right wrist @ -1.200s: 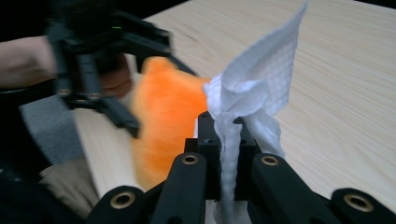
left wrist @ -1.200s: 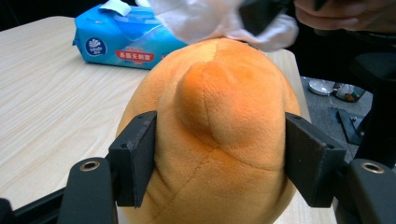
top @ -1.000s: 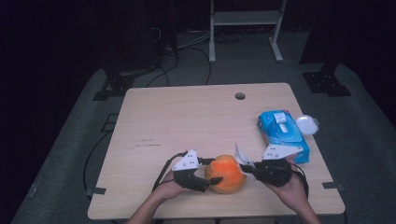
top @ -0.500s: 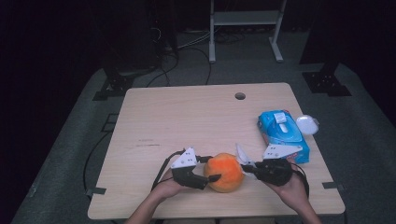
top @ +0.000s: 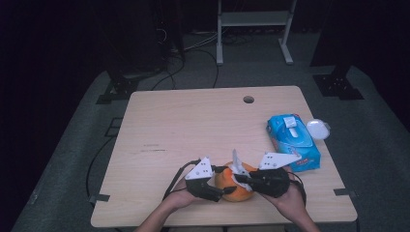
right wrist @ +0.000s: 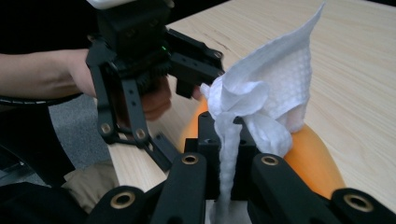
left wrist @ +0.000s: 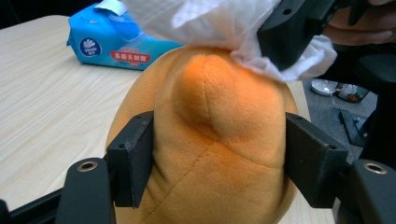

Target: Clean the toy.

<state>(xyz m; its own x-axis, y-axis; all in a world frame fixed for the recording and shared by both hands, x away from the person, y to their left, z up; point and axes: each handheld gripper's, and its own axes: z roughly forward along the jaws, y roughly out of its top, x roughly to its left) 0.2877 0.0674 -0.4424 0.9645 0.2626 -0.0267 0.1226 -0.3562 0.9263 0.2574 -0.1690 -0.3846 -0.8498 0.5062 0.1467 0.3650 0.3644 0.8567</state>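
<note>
Left tool (top: 220, 186) clamped on orange plush (left wrist: 215, 154), soft, yielding at the sides. Right tool (right wrist: 229, 140) pinching white wipe (right wrist: 266, 88), limp, pressed against plush top.

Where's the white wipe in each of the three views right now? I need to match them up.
High view: the white wipe stands up at the table's near edge, on top of the orange plush toy.
Left gripper view: the wipe drapes over the toy's top, at the upper edge.
Right gripper view: the wipe rises at centre, pinched in the right gripper.
Shared landmark: the orange plush toy.
</note>
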